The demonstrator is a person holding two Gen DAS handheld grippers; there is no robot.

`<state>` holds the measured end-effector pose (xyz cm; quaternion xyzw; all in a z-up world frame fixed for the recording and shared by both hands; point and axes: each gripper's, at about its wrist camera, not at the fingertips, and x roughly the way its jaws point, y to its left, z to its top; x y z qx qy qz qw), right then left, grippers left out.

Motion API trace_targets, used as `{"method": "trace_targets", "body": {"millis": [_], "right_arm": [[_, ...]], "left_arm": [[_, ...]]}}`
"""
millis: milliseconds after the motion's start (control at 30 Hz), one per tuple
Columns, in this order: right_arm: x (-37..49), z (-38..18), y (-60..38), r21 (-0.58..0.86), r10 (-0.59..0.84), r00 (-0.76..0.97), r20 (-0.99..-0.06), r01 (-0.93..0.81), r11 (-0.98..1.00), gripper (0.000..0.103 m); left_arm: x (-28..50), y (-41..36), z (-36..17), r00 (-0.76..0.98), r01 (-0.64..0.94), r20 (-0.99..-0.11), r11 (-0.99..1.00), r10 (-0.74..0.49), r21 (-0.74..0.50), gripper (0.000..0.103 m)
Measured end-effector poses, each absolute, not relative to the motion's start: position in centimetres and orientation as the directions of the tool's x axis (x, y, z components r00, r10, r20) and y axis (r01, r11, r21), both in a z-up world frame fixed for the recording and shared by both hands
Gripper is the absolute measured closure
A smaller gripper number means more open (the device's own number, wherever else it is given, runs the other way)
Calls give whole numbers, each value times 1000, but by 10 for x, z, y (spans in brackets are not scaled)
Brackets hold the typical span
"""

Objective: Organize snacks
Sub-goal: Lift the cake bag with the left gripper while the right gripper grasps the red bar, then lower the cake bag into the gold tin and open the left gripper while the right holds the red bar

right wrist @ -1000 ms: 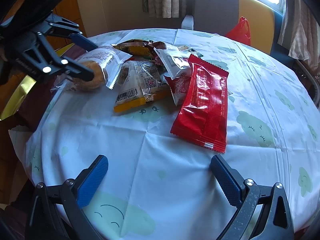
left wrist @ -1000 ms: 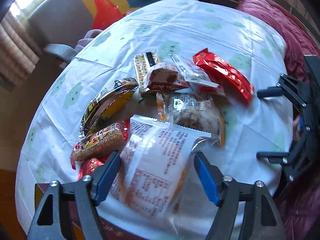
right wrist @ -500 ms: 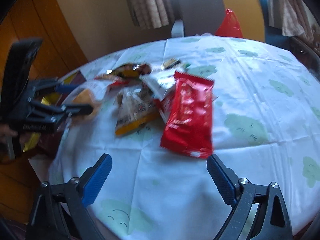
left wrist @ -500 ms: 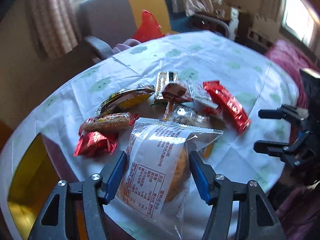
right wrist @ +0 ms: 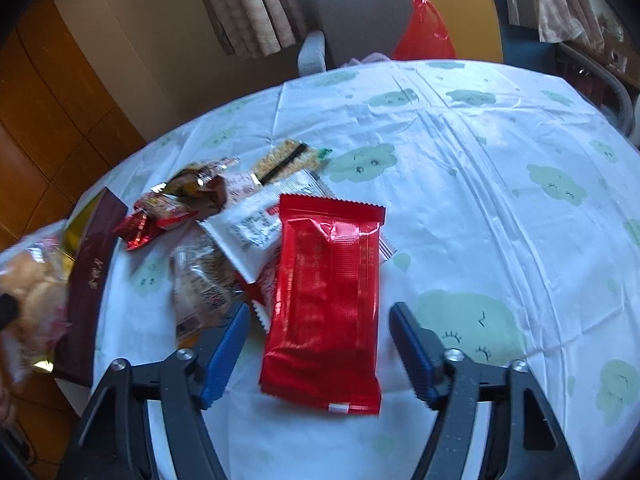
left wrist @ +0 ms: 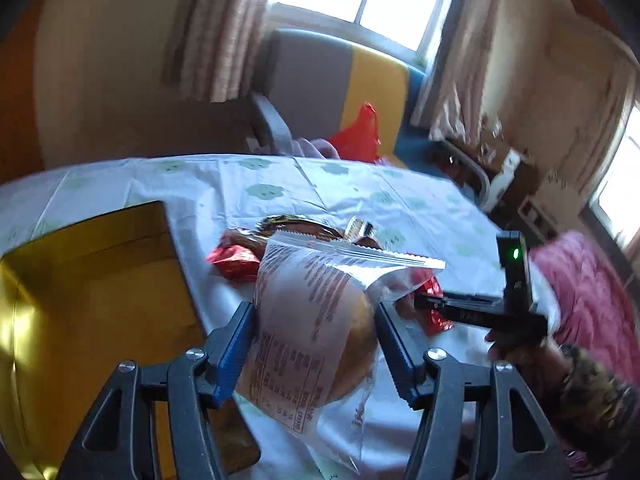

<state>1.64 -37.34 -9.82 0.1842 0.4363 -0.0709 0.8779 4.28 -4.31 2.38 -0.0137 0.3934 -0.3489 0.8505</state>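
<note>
My left gripper [left wrist: 314, 350] is shut on a clear bread bun packet [left wrist: 312, 320] and holds it in the air beside an open gold-lined box [left wrist: 92, 304]. The packet also shows blurred at the left edge of the right wrist view [right wrist: 32, 288]. My right gripper [right wrist: 320, 354] is open, its blue fingers [right wrist: 412, 352] on either side of a long red snack packet [right wrist: 328, 300] lying on the white cloud-print tablecloth [right wrist: 480, 184]. A pile of other snack packets [right wrist: 224, 216] lies behind it.
The box's dark maroon side [right wrist: 88, 284] stands at the table's left edge. A grey and yellow chair [right wrist: 400, 4] with a red bag [right wrist: 424, 32] stands behind the table. A red bedspread [left wrist: 592, 300] lies to the right.
My left gripper has lifted the bun packet and swung left toward the gold box. My right gripper has moved forward, so its fingers now straddle the red packet.
</note>
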Motion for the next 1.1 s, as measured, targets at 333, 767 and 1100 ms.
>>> {"method": "trace_targets", "body": {"millis": [333, 767, 1100], "right_arm": [[-8, -101, -357, 142, -9, 599, -800, 205, 968, 60], [-6, -102, -352, 129, -20, 601, -799, 203, 971, 52], [-8, -102, -353, 150, 2, 615, -789, 190, 970, 46]], "left_arm": [[71, 33, 38, 563, 389, -628, 843, -536, -371, 90], [59, -33, 19, 454, 485, -714, 820, -533, -303, 61], [59, -115, 1, 391, 625, -797, 769, -460, -137, 38]]}}
